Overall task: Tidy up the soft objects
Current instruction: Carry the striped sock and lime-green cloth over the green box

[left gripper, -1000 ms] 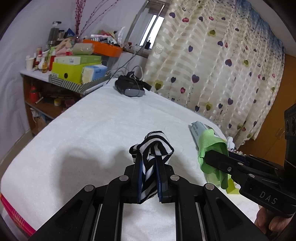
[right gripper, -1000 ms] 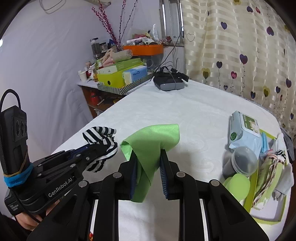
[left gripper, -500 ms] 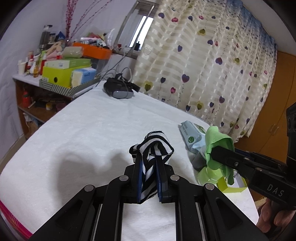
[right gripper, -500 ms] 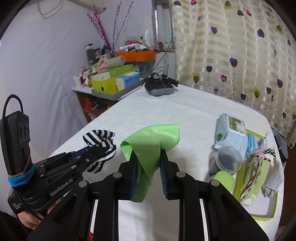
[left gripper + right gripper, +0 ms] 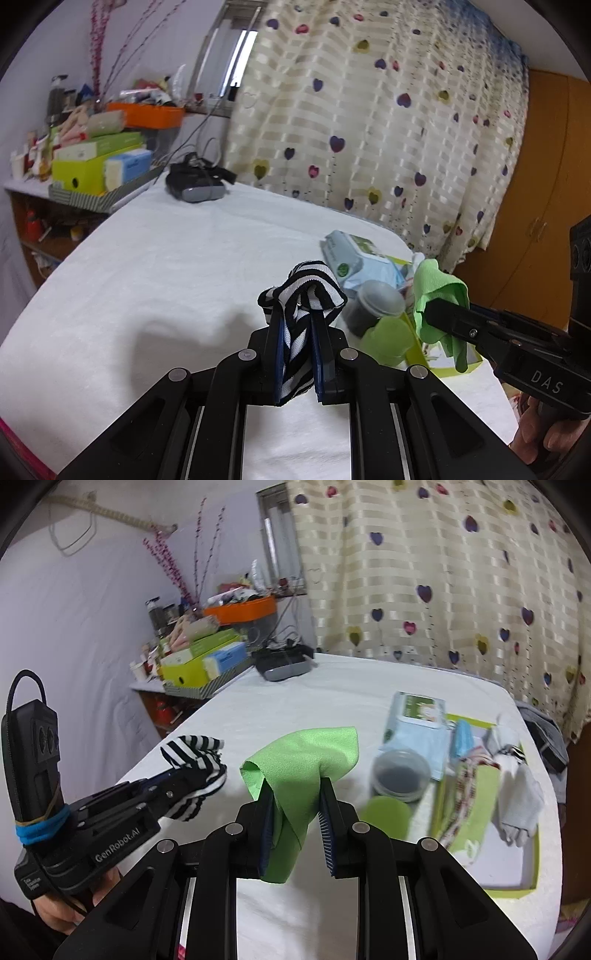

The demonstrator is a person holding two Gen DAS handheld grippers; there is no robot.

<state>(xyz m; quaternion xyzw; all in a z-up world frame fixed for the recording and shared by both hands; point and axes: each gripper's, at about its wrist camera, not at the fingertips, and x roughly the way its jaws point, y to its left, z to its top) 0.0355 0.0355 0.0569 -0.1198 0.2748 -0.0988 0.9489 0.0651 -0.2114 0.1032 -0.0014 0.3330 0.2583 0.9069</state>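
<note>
My left gripper point(image 5: 298, 325) is shut on a black-and-white striped cloth point(image 5: 303, 291), held above the white bed. The same striped cloth point(image 5: 195, 753) shows at the left of the right wrist view, in the left gripper point(image 5: 184, 779). My right gripper point(image 5: 295, 794) is shut on a green cloth point(image 5: 306, 757) that folds up over its fingers; the green cloth point(image 5: 437, 291) also appears at the right of the left wrist view. A lime-edged tray point(image 5: 532, 878) lies at the right on the bed, holding several folded cloths and a white sock point(image 5: 517, 797).
A wet-wipes pack point(image 5: 413, 720), a dark lidded jar point(image 5: 400, 775) and a green round lid point(image 5: 386, 812) lie beside the tray. A black headset point(image 5: 284, 664) sits at the bed's far end. A cluttered shelf point(image 5: 92, 173) stands left; a heart-print curtain point(image 5: 369, 129) hangs behind.
Both grippers have swung to the right over the bed, each keeping its cloth. The tray, wipes pack and jar have come closer to the middle of both views.
</note>
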